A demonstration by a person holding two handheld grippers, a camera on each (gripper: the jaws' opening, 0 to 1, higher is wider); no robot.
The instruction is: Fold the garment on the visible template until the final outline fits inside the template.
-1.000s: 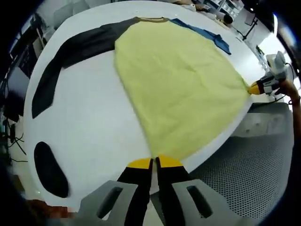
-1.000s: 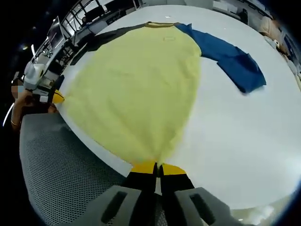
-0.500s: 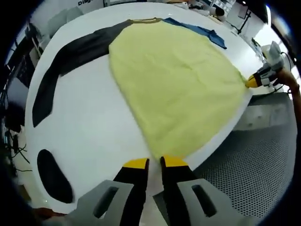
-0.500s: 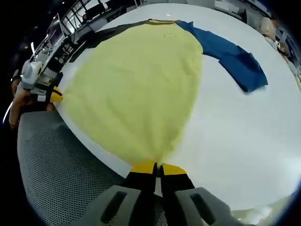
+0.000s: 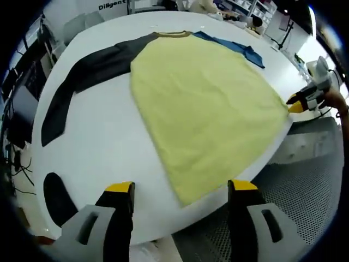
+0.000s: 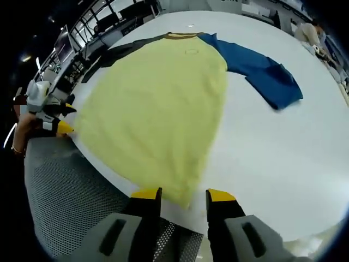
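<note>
The garment (image 5: 204,103), a shirt with a pale yellow body, lay spread flat on the white round table (image 5: 103,147), its brown collar (image 5: 173,34) at the far side and its hem hanging close to the near edge of the table. 1 sleeve was dark grey (image 5: 82,71) and stretched out along the tabletop, the other was blue (image 5: 234,46) and lay bent on the opposite side; in the right gripper view the blue sleeve (image 6: 262,68) ended well short of the table's rim. A small pale patch (image 6: 191,52) sat just below the collar, too small to read. The left gripper (image 5: 180,188) hovered over the hem corner with its 2 yellow-tipped jaws spread wide, released, the cloth lying between them untouched. The right gripper (image 6: 182,194) likewise stood with jaws parted, gripping nothing, the other hem corner just ahead of them. A black oval mark (image 5: 57,199) lay on the table near the left gripper. Beyond the table, part of a printed word beginning "Diligen" (image 5: 112,6) could be made out on a white surface. Below the table edge was perforated grey flooring (image 6: 71,202).
</note>
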